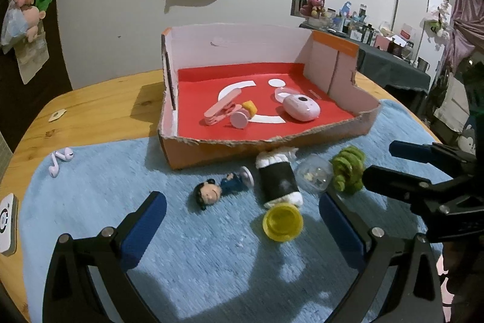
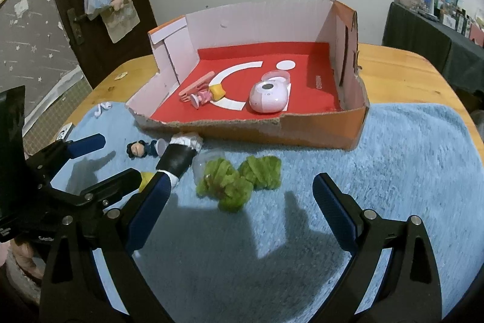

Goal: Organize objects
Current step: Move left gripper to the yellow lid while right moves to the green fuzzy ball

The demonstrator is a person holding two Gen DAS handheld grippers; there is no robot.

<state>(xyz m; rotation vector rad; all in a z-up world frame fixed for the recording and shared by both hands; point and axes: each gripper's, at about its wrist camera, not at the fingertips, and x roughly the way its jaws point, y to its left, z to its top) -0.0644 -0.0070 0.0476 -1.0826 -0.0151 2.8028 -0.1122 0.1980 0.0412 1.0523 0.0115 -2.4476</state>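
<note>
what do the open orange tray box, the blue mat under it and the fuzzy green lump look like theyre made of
The open orange tray box looks like corrugated cardboard: its torn front edge is ragged and brown, and the red floor is matte.
The blue mat looks like soft towel-like cloth with a short fuzzy pile.
The fuzzy green lump seems to be coiled chenille or yarn, though that is uncertain.
</note>
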